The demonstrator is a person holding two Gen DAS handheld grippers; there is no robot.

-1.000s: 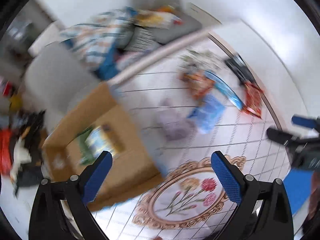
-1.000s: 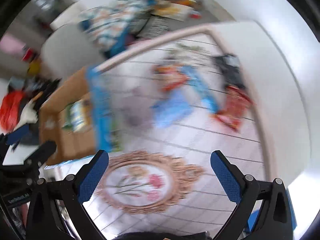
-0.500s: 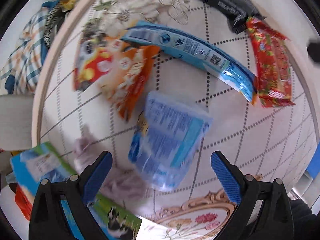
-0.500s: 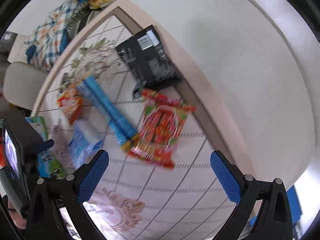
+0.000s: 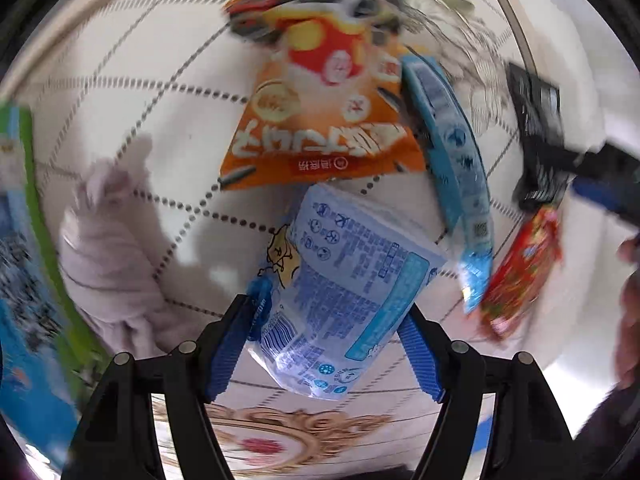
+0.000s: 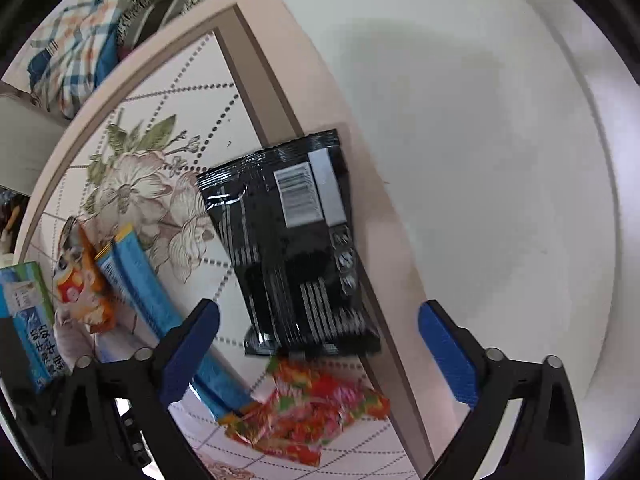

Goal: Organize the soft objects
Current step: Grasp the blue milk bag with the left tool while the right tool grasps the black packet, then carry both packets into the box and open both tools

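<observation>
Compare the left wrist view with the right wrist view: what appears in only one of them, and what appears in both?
Only the left wrist view shows the pale blue pouch between the closing left gripper and the pinkish cloth.

Only the right wrist view shows the checked fabric beyond the table edge, the flower print and the right gripper, closing with nothing between its pads.

Both show the orange snack bag, long blue packet, black packet and red candy bag.

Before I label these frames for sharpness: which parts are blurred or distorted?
Left wrist view: the orange snack bag smears toward its top, the green-and-blue carton streaks at the left rim; the pale blue pouch stays readable. Right wrist view: the black packet is fairly sharp, fisheye bends the table edge.
</observation>
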